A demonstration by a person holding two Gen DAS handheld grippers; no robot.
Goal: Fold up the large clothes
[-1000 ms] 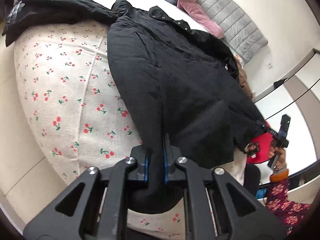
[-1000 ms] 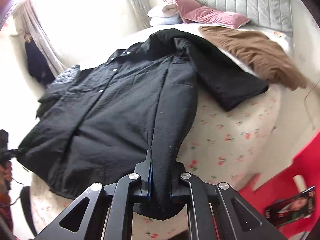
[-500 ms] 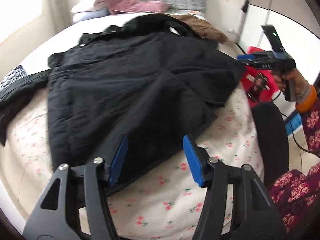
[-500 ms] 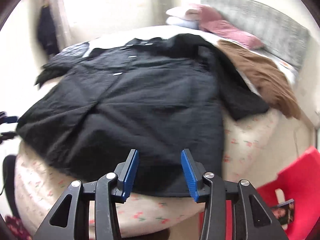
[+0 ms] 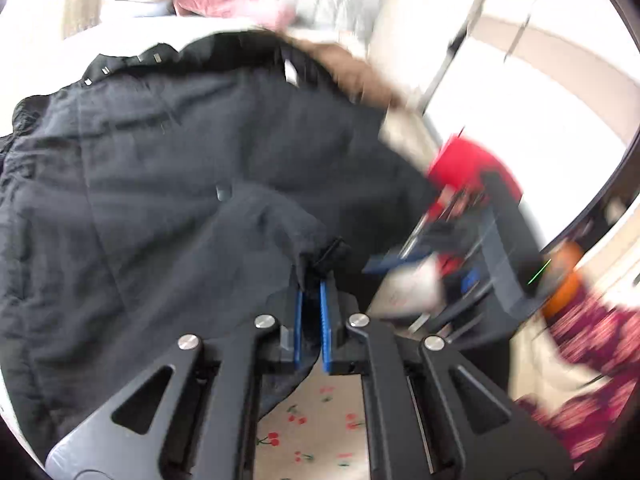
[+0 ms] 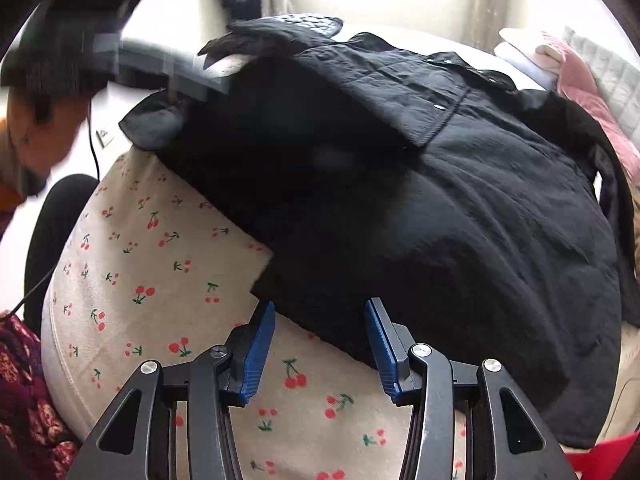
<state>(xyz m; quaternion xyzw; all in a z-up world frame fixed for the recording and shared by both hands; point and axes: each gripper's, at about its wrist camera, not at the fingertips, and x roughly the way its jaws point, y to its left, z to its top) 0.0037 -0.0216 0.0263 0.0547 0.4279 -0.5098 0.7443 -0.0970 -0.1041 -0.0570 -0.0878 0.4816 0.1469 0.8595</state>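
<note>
Left tool (image 5: 311,294) now pinches the coat (image 5: 160,184) hem again, after letting go half a second ago. Right tool (image 6: 320,344), spread and closing, hovers at the hem with nothing pinched. Coat lies flat on the bed (image 6: 132,272), sleeves folded in. Likely next: bottom fold.

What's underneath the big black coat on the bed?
The black coat lies on a cream cherry-print bedspread, visible around its near edge. Whatever lies beneath the coat's middle is covered.
</note>
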